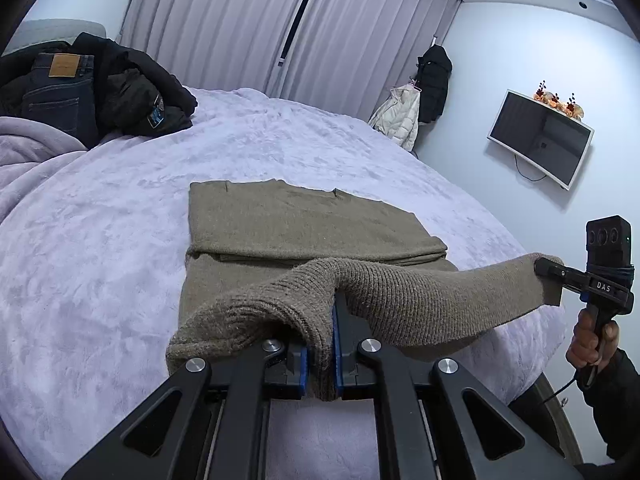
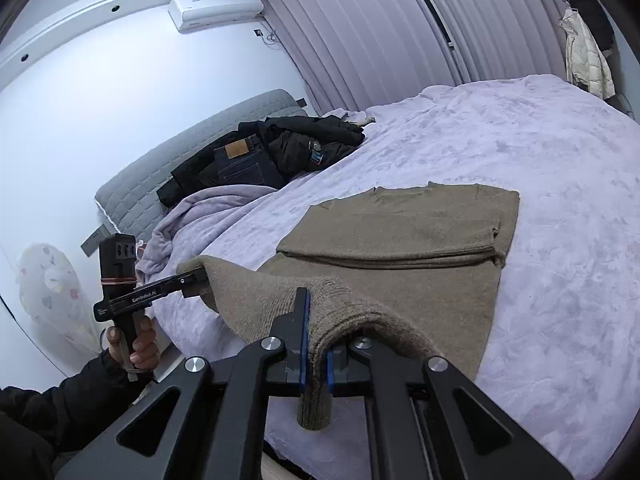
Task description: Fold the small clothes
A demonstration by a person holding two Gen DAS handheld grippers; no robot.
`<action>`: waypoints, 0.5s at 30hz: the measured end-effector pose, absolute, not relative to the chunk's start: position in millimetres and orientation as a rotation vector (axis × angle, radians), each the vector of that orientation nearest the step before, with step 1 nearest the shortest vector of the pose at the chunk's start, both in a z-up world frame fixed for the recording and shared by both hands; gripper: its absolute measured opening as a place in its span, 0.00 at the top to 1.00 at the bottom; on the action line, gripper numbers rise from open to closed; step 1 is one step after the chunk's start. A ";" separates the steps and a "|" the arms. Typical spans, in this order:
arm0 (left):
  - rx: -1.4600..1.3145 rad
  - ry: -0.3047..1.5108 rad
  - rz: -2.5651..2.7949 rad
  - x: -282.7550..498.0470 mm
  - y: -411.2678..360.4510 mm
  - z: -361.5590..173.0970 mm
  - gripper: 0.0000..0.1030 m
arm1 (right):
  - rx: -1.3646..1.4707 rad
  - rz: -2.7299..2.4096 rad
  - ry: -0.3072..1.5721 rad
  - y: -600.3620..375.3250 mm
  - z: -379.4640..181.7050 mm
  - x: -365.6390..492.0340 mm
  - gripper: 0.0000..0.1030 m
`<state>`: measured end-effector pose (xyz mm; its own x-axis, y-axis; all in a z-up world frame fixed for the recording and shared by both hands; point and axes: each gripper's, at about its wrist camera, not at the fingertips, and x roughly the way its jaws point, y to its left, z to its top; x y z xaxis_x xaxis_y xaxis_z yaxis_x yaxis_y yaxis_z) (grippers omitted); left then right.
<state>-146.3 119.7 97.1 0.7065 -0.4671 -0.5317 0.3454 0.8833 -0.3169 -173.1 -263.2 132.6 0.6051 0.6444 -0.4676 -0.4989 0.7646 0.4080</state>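
Left gripper found closed hard on the ribbed hem of a brown knit sweater, blue pads pinching a bunched fold. Right gripper likewise clamped on the same hem, further along the edge, knit squeezed between its blue pads. Hem raised clear of the lilac bed cover and stretched between the two grippers as a sagging band.

Rest of the sweater lay flat on the bed cover, already folded across once, a doubled panel resting on the lower body. Long axis ran from the held hem at 6 o'clock toward the far edge at 12 o'clock in the left wrist view; in the right wrist view it ran from 6 o'clock toward about 1 o'clock.

Left wrist view alone showed a wall-mounted screen at 3 o'clock with flowers on top, and the right hand around its handle at 4 o'clock. Right wrist view alone showed an air conditioner at 11 o'clock, a grey headboard, and the left hand with a dark sleeve at 8 o'clock. Pile of dark clothes with jeans noted at the head of the bed in both views, well apart from the sweater. Curtains and hanging coats also recorded in both.
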 end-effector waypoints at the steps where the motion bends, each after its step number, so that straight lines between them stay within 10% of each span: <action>1: -0.209 0.646 -0.456 -142.6 119.9 98.4 0.90 | 0.244 0.662 0.641 -263.4 133.0 -167.8 0.94; 15: -0.240 0.658 -0.433 -65.9 117.7 118.1 0.90 | 0.263 0.591 0.650 -257.7 147.4 -84.8 0.94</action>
<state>-65.9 117.7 118.1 0.7069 -0.4603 -0.5370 0.3112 0.8842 -0.3483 -84.8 -257.7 147.4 0.6403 0.5913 -0.4903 -0.4323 0.8050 0.4063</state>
